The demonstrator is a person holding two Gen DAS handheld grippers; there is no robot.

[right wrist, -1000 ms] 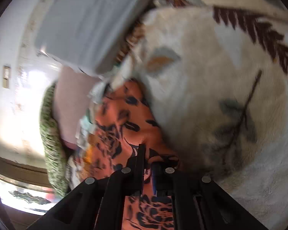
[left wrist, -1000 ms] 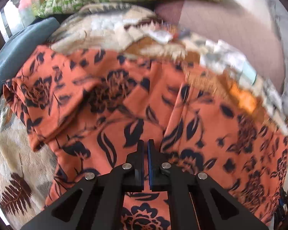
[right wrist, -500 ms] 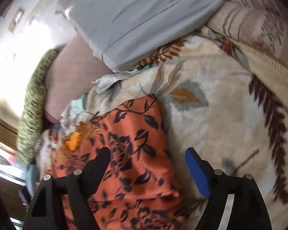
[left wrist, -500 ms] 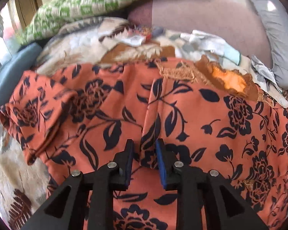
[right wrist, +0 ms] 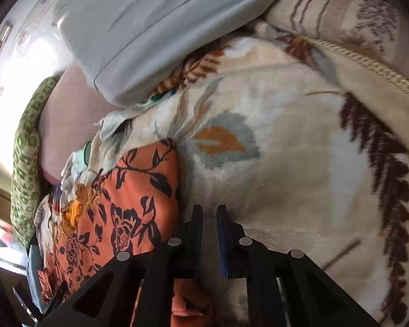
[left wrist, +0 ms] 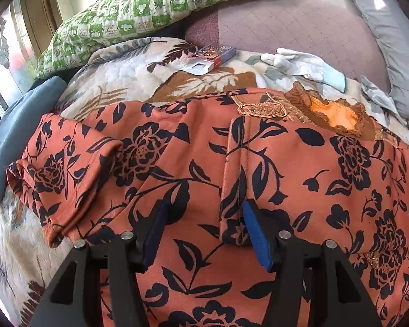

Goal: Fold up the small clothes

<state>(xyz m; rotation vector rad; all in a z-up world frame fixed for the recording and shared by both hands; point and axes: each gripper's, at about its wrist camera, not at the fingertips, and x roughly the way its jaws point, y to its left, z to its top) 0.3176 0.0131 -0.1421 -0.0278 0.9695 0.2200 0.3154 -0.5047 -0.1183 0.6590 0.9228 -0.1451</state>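
Observation:
An orange garment point(left wrist: 286, 169) with a dark flower print lies spread over a leaf-patterned blanket point(left wrist: 117, 81); its left sleeve is folded in and its frilled collar point(left wrist: 338, 114) is at the far right. My left gripper point(left wrist: 204, 218) hovers low over the middle, jaws opening. A raised ridge of cloth stands between them beside the right blue pad point(left wrist: 255, 231), unpressed. In the right wrist view the garment point(right wrist: 128, 190) lies to the left. My right gripper point(right wrist: 209, 212) is over bare blanket point(right wrist: 286, 163), jaws closing to a slim gap with nothing in it.
A green patterned pillow point(left wrist: 150, 8), a mauve quilted cushion point(left wrist: 286, 27) and a grey pillow point(right wrist: 150, 27) line the far side. A small printed box point(left wrist: 212, 54) and pale gloves point(left wrist: 300, 62) lie on the blanket behind the garment. A blue-grey cushion point(left wrist: 13, 125) sits left.
My left jaws went from shut on the cloth to spread apart, leaving a pinched ridge. My right gripper let go of the garment's edge, lifted off to its right, then drew its jaws together.

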